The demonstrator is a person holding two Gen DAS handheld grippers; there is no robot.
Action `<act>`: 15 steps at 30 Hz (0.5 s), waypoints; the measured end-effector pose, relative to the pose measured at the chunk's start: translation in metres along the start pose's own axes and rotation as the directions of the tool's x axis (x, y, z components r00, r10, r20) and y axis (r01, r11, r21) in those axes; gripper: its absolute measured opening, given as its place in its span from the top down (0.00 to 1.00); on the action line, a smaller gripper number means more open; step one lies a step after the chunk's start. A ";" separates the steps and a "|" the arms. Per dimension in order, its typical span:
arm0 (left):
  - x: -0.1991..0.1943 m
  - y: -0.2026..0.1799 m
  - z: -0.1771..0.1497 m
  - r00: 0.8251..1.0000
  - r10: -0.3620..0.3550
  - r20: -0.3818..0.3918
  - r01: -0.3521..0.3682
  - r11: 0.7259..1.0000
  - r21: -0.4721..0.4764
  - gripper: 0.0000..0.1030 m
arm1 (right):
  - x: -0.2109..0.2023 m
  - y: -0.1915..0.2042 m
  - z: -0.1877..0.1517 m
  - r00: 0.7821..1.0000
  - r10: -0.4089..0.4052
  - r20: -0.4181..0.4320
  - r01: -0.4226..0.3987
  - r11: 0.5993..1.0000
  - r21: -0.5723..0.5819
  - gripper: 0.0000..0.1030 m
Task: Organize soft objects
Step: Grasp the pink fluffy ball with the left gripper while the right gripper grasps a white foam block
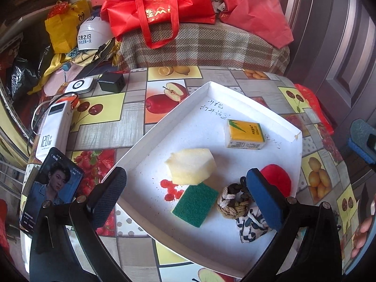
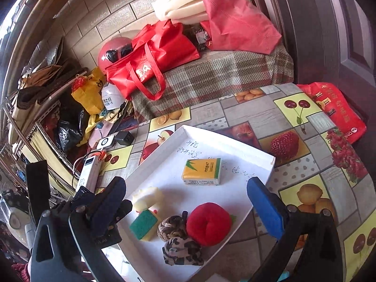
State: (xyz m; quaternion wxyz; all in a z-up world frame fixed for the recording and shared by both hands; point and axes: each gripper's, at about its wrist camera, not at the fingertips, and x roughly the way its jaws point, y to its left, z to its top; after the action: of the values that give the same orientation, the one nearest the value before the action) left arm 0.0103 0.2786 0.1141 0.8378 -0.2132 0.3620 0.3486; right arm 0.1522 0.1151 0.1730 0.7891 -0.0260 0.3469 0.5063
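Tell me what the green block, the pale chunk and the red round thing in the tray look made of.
Green block: scouring pad on yellow sponge, fibrous top. Pale chunk: likely foam, porous, torn edges. Red round thing: plush fabric, fuzzy, dimpled.

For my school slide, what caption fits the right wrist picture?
Open right gripper above white tray holding red plush, sponge, tissue pack.
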 end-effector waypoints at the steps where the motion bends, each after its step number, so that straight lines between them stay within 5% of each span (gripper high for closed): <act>1: -0.006 0.001 -0.005 1.000 -0.022 0.008 0.022 1.000 0.002 0.00 | -0.013 -0.003 0.000 1.000 -0.007 0.024 0.007 1.000 -0.002 0.00; 8: -0.036 -0.014 -0.058 0.984 -0.180 -0.002 0.180 0.981 0.066 0.00 | -0.097 -0.053 -0.024 0.985 -0.130 0.116 0.131 0.991 0.005 0.00; 15: -0.047 -0.053 -0.113 0.955 -0.278 -0.105 0.293 0.939 0.180 0.00 | -0.121 -0.108 -0.102 0.972 -0.228 -0.051 0.230 0.972 0.049 0.00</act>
State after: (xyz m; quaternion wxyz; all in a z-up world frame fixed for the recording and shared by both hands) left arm -0.0249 0.1543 0.0821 0.8814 -0.1945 0.3919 0.1781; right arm 0.1574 -0.0722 0.1318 0.8347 -0.0555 0.3730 0.4014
